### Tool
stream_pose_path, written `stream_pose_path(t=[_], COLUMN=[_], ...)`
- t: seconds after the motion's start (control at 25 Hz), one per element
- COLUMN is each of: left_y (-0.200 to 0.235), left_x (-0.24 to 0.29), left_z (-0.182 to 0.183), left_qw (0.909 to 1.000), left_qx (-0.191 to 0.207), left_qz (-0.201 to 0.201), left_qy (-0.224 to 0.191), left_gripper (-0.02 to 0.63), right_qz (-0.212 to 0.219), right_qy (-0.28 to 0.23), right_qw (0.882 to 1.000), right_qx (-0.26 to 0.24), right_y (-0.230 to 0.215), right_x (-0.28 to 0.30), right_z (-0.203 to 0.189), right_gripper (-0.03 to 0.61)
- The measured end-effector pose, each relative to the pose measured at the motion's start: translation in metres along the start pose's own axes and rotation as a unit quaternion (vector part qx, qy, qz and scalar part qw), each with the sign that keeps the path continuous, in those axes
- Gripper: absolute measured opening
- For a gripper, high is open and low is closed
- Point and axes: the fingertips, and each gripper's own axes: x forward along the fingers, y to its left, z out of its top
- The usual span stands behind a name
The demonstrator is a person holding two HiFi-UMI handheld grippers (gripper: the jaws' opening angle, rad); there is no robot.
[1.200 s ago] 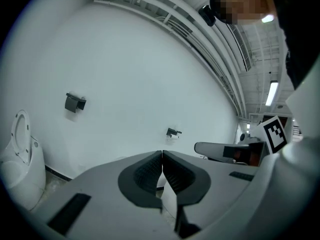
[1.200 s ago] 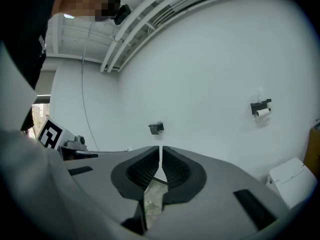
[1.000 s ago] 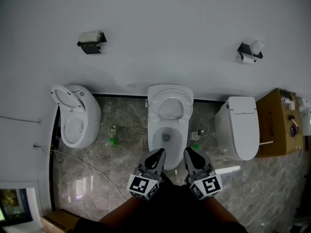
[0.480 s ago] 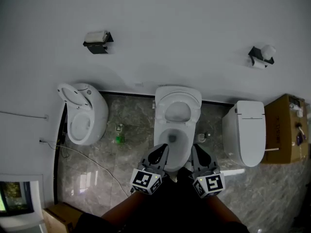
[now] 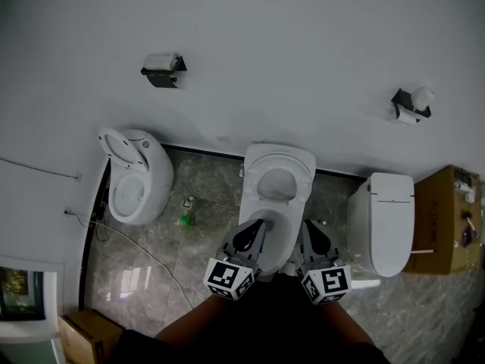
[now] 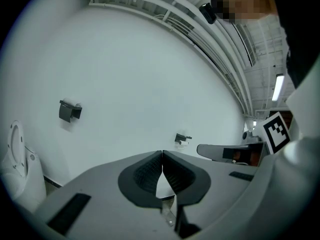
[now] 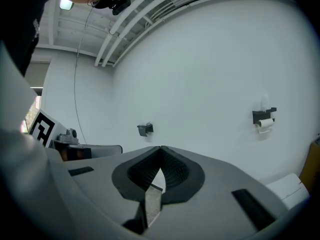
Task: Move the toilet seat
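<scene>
A: Where do we find the seat?

B: The middle toilet is straight below us. Its toilet seat is up, tipped back toward the wall at the rear of that toilet, with the open bowl in front of it.

A: And the two tools we carry?

B: Our left gripper hangs over the left side of the middle toilet's bowl and our right gripper over its right side. From above, we cannot tell whether either touches the rim. Their own views show us mostly white wall past the tips.

A: How do the jaws stand?

B: Both pairs are closed, with the ribbed pads meeting at the tips. We see nothing held between them.

A: What else do we see around that toilet?

B: To its left stands a round toilet with its seat raised too. To its right is a closed toilet, and a cardboard box lies beyond that. On the wall above, one paper holder sits up to the left and a second holder up to the right. A small green thing lies on the floor just left of the middle toilet.
</scene>
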Motion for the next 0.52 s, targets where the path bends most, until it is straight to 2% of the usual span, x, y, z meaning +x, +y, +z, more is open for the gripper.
stream_pose_path(t=[0.52], left_y=[0.003], left_x=[0.015], left_z=[-0.006], left_qw=[0.9999], left_qx=[0.005], left_qz=[-0.013], left_qy=[0.003], left_gripper=[0.017], right_qz=[-0.003], right_qy=[0.009], right_qw=[1.000], right_qx=[0.004], right_y=[-0.004], right_x=[0.004], right_z=[-0.007], right_gripper=[0.029])
